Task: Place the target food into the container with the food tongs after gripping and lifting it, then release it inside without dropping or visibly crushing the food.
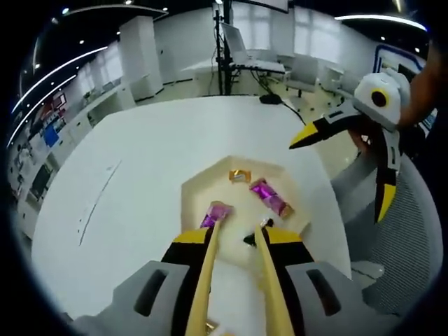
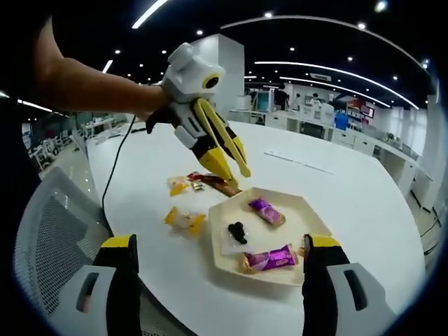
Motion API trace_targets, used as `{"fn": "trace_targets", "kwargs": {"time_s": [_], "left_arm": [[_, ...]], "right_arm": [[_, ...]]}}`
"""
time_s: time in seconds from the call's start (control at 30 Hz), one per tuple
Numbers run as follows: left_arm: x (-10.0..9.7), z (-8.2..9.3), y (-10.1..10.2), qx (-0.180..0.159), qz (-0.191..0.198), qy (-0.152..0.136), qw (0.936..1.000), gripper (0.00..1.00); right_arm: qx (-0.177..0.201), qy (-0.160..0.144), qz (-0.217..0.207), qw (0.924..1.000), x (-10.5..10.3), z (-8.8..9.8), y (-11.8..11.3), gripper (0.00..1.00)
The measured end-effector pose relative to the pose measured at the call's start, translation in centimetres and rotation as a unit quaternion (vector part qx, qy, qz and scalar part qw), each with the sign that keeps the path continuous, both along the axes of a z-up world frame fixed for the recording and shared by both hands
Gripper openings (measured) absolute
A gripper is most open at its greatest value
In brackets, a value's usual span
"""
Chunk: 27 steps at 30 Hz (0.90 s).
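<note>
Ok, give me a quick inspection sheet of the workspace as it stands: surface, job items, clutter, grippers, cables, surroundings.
Surface: round white table, with faint line marks on its top.
Job's things: cream hexagonal tray near the table edge, holding two purple wrapped snacks and a small black piece. The tongs are wooden and run forward between the left gripper's jaws, tips over the tray.
Clutter: yellow wrapped snacks and a dark red-brown one lie on the table beside the tray.
Grippers: left gripper shut on the tongs; right gripper open, holding nothing.
Cables: a black cable runs across the table and off its edge.
Surroundings: grey mesh chair, open office with desks, ceiling strip lights.
</note>
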State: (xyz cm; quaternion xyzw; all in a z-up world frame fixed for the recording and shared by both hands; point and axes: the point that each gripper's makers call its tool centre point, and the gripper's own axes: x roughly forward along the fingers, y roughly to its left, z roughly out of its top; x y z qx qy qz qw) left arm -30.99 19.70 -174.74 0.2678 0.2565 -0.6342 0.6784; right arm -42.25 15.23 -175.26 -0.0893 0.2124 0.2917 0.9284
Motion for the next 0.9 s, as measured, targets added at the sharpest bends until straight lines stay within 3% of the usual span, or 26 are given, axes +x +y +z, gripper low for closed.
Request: {"fn": "trace_targets", "kwargs": {"time_s": [0.33,0.9], "left_arm": [[0.8,0.3,1.9,-0.004,0.016,-0.005,0.9998,0.26],[2.2,-1.2,7.0,0.003,0.028,-0.016,0.9995,0.26]], "right_arm": [[0.001,0.002,0.002,1.0000,0.0,-0.1,0.1,0.96],[0.002,0.002,0.003,1.0000,0.0,-0.1,0.1,0.97]]}}
